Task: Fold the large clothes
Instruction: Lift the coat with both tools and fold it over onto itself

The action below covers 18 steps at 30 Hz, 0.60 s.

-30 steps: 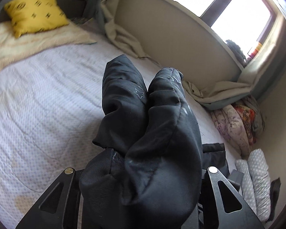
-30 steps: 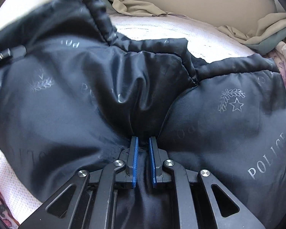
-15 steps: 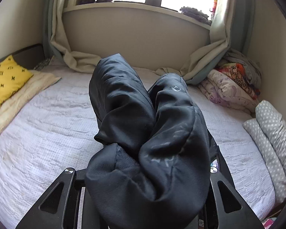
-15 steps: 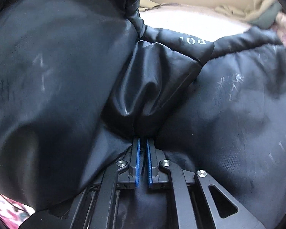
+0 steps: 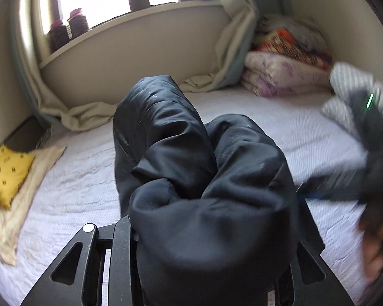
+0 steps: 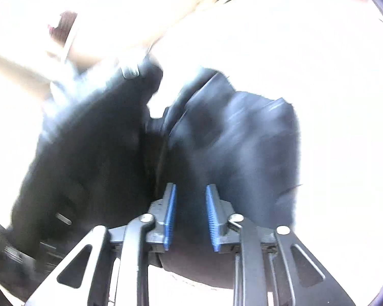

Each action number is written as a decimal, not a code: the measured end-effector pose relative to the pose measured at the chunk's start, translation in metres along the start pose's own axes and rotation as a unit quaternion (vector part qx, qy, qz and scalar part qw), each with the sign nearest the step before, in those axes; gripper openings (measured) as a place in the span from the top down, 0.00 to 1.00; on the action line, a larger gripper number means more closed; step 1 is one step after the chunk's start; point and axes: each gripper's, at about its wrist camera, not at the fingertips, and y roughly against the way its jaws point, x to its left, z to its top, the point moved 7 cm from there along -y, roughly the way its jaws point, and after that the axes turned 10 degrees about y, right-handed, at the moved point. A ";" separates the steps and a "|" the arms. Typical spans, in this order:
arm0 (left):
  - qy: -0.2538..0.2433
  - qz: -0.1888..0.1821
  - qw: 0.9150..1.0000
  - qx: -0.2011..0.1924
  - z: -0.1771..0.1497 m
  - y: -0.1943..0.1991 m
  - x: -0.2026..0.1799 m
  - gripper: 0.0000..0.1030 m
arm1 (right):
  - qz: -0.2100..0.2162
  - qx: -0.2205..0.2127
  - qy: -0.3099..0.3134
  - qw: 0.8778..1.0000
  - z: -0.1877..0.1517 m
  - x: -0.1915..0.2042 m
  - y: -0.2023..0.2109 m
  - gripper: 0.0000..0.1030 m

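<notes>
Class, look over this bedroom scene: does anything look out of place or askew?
Yes: the padded black jacket is bunched in thick rolls across the left gripper rather than lying flat on the white bed.

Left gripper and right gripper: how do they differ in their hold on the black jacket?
The left gripper has its fingers buried in a thick bunch of the black jacket, held up off the bed; the right gripper shows its blue pads bare and apart, with loose jacket cloth between them, not pinched. The left gripper's view is fairly sharp; the right gripper's is blurred and washed out. Shared: both jaws have just been opening.
</notes>
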 end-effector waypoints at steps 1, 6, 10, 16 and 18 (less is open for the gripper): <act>-0.016 0.006 1.000 0.001 -0.003 -0.004 -0.010 0.61 | 0.003 -0.013 -0.013 1.000 0.004 -0.008 0.011 0.71; -0.075 0.027 0.997 0.009 -0.015 -0.018 -0.044 0.58 | 0.003 -0.068 -0.042 0.997 0.024 -0.039 0.060 0.65; -0.136 0.047 0.990 0.007 -0.028 -0.027 -0.070 0.56 | 0.014 -0.096 -0.036 0.995 0.019 -0.038 0.087 0.64; -0.188 0.066 0.980 -0.001 -0.048 -0.035 -0.090 0.52 | 0.029 -0.114 0.002 0.993 0.045 -0.003 0.093 0.60; -0.197 0.069 0.978 -0.002 -0.050 -0.038 -0.093 0.51 | 0.039 -0.112 0.007 0.993 0.046 -0.001 0.097 0.58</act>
